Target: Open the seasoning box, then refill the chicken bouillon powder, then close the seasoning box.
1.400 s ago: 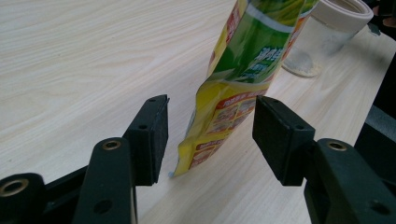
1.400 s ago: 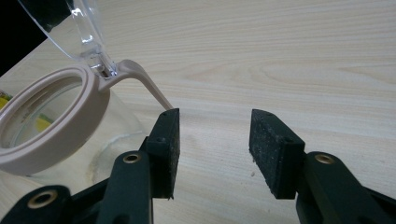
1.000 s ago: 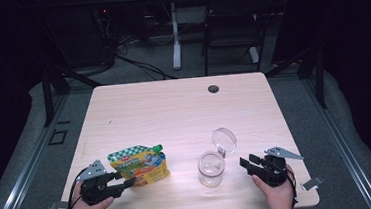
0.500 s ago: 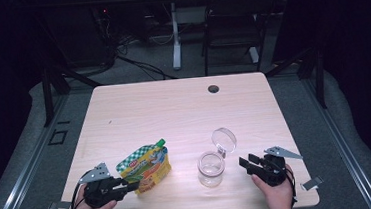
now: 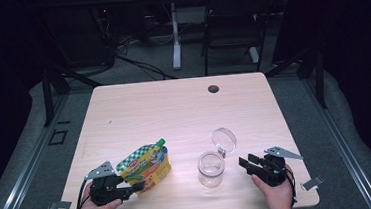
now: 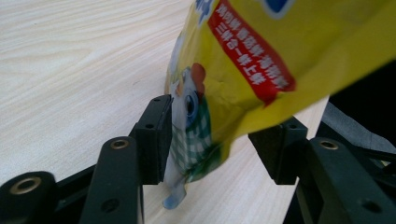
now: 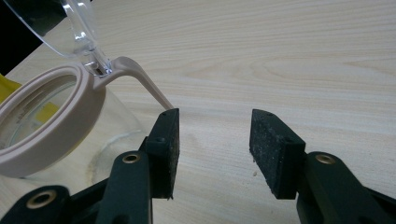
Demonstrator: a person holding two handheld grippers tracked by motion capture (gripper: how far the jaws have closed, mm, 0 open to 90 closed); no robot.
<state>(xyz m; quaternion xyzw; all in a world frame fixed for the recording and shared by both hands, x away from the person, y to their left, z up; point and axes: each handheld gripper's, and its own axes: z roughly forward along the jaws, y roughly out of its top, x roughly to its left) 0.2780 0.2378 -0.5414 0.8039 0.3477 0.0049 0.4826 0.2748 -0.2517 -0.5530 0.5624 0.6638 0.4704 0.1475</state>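
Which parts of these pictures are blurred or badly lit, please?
High view: the table is well lit, the room behind very dark. Left gripper view: the yellow pouch is close and soft, its top print blurred. Right gripper view: the jar's clear lid is out of focus; the pads look sharp.

Between the black left claw (image 6: 224, 140) sits a yellow spouted pouch (image 6: 243, 70) with a red label, green-and-white checks and a green cap. Beside the black right claw (image 7: 215, 140), a clear glass jar (image 7: 60, 126) has a beige rim. The surface (image 5: 174, 110) is pale woodgrain.
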